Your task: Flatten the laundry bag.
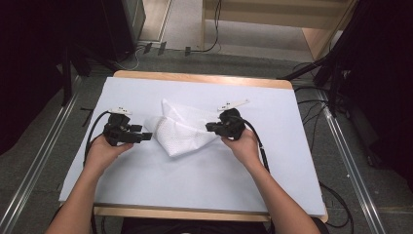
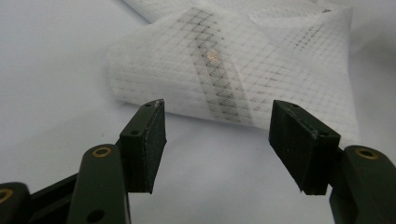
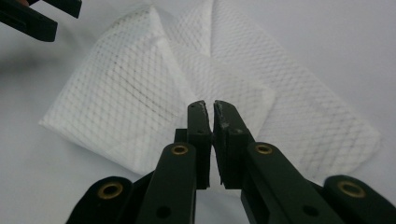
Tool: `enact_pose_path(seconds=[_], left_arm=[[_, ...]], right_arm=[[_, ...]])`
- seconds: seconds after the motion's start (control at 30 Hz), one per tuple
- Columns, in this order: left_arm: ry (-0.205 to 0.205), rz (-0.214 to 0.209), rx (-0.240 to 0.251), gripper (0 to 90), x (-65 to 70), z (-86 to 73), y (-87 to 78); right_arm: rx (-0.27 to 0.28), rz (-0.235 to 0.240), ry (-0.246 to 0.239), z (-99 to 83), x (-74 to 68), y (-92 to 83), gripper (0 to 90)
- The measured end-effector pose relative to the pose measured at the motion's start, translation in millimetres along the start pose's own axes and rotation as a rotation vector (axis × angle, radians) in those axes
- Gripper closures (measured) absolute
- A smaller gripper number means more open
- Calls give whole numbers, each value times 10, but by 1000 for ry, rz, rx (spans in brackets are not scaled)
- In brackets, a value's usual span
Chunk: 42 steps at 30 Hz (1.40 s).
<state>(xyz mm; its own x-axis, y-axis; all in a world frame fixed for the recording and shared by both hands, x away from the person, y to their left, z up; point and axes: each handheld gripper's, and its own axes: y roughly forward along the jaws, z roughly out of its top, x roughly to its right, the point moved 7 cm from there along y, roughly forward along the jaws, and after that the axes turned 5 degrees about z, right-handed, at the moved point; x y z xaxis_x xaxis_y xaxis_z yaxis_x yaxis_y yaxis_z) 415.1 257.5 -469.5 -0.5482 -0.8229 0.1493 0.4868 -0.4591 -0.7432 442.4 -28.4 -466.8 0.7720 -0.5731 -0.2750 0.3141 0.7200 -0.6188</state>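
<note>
Right gripper pinches mesh cloth; left gripper gapes (cloth edge beyond).

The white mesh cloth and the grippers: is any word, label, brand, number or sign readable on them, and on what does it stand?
None: no readable text in these pictures.
White mesh cloth: a woven grid and a small round spot, no letters.
Left gripper and right gripper: plain black fingers, brass rivets, no marks.

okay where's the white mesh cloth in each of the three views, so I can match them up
High view: white mesh cloth at table centre, between both grippers.
Left gripper view: upper centre, beyond the open jaws.
Right gripper view: across the middle, pinched by the closed jaws.
Shared landmark: the pale table cover.
</note>
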Motion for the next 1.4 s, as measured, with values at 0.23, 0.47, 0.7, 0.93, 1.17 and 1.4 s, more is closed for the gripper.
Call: enact_pose_path(seconds=[0.23,0.47,0.7,0.93,1.17,1.4], left_arm=[[-45,2,10,348,-175,134,147],[-42,17,26,349,-279,239,307],[-20,25,-16,348,-337,205,565],[-3,34,3,353,-379,195,595],[-5,105,-4,474,-372,183,587],[21,170,-44,770,-325,161,567]], right_arm=[[-8,-23,20,-68,110,-41,844],[-20,-37,24,-119,128,-39,841],[-28,-44,32,-163,137,-47,837],[-27,-58,41,-212,171,-112,831],[-16,-66,49,-220,199,-161,826],[-24,-75,54,-235,232,-148,825]])
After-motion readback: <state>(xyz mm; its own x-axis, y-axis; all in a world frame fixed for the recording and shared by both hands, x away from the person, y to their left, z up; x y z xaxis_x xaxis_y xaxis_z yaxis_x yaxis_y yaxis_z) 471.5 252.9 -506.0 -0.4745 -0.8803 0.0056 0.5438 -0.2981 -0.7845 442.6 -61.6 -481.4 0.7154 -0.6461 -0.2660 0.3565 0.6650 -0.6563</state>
